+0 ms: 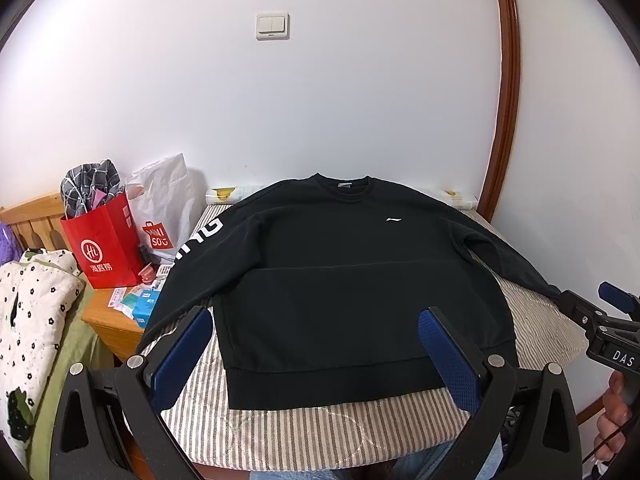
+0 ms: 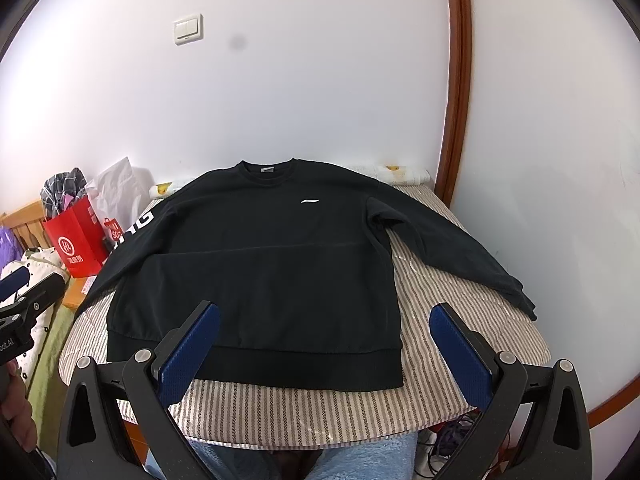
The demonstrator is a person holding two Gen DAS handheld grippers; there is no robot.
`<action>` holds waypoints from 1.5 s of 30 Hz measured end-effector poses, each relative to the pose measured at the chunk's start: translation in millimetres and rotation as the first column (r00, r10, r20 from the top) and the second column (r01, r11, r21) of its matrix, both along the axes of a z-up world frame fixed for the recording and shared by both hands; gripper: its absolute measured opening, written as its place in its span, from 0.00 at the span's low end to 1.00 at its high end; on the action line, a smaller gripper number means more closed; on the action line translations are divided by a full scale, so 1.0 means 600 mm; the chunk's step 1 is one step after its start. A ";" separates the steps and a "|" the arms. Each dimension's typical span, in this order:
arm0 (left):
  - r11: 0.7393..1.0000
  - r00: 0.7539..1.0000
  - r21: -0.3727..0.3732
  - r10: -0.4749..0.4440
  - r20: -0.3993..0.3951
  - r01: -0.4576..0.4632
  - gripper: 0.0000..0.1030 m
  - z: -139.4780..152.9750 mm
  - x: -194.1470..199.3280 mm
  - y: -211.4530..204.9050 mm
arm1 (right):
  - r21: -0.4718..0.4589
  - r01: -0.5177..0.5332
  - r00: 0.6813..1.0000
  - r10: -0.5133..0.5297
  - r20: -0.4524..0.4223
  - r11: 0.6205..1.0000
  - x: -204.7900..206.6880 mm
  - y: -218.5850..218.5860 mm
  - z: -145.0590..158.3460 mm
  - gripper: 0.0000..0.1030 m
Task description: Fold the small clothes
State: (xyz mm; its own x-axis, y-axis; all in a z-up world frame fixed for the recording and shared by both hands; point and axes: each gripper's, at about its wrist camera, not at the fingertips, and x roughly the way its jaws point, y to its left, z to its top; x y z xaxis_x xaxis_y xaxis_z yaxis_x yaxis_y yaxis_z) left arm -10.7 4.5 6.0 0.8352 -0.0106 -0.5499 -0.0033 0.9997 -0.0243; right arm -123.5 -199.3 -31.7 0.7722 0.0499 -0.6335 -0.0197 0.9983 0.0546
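A black sweatshirt (image 1: 340, 280) lies flat, front up, on a striped padded board (image 1: 320, 428). Its collar is at the far end and both sleeves are spread out to the sides. It has a small white chest logo and white letters on the left sleeve. It also shows in the right wrist view (image 2: 260, 272). My left gripper (image 1: 316, 356) is open and empty, above the near hem. My right gripper (image 2: 324, 348) is open and empty, above the hem's right corner. The right gripper also shows at the right edge of the left wrist view (image 1: 592, 304).
A red paper bag (image 1: 106, 244) and a white plastic bag (image 1: 160, 208) stand on a wooden nightstand (image 1: 116, 320) to the left. A floral quilt (image 1: 28, 312) lies at far left. A white wall and a brown door frame (image 1: 504, 120) stand behind. The person's blue-clad knees (image 2: 360, 456) are below the board (image 2: 320, 412).
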 end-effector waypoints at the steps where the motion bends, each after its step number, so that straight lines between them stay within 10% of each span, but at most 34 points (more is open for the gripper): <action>1: 1.000 1.000 0.000 -0.001 0.000 0.001 1.00 0.000 0.000 0.000 | -0.001 0.001 1.000 -0.001 0.000 1.000 0.000 0.001 0.001 1.00; 28: 1.000 1.000 -0.005 -0.002 0.002 0.002 1.00 0.000 0.002 -0.003 | 0.002 0.030 1.000 -0.030 -0.006 1.000 0.006 -0.007 -0.011 1.00; 45: 0.981 0.998 -0.190 0.020 -0.059 -0.031 1.00 -0.100 0.108 0.081 | 0.012 -0.002 1.000 0.002 -0.010 1.000 0.078 0.010 -0.089 1.00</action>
